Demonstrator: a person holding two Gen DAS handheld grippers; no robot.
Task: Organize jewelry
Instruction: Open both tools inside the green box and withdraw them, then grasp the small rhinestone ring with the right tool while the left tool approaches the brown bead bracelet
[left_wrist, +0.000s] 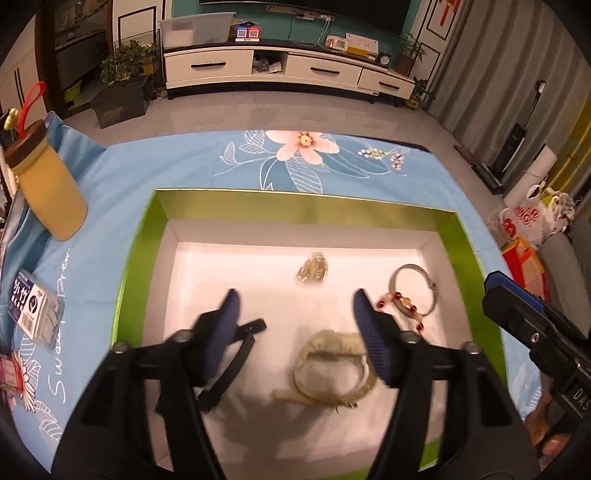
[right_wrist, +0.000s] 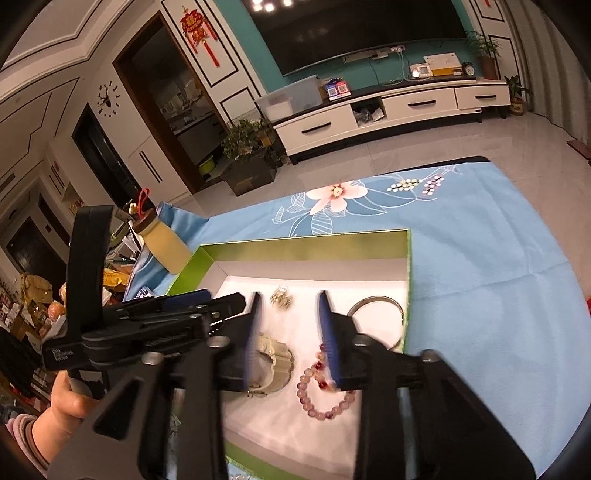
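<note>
Blue cloth (left_wrist: 147, 173) printed with a pink flower and white leaf outlines covers the table, soft and faintly creased. On the cloth sits the box (left_wrist: 303, 206), a shallow rectangular tray with glossy green walls and a smooth white floor. All the jewelry lies on that white floor. Nearest the box's front wall is a pale greenish fabric band (left_wrist: 332, 369), curled into a loose ring. Toward the box's right wall rests a thin silver bangle (left_wrist: 415, 288), a plain round hoop, with a strand of red and pearly beads (left_wrist: 400, 306) touching its lower edge. A bracelet of round, cloudy pink beads (right_wrist: 325, 395) lies beside the band. Near the box's middle is a small tangled gold piece (left_wrist: 313, 269). A black strap (left_wrist: 236, 354) lies by the left wall. The left gripper (left_wrist: 295, 328) hangs over the band, blue ribbed pads spread wide, gripping nothing. The right gripper (right_wrist: 291, 332) stands partly parted above the beads, pads off them.
</note>
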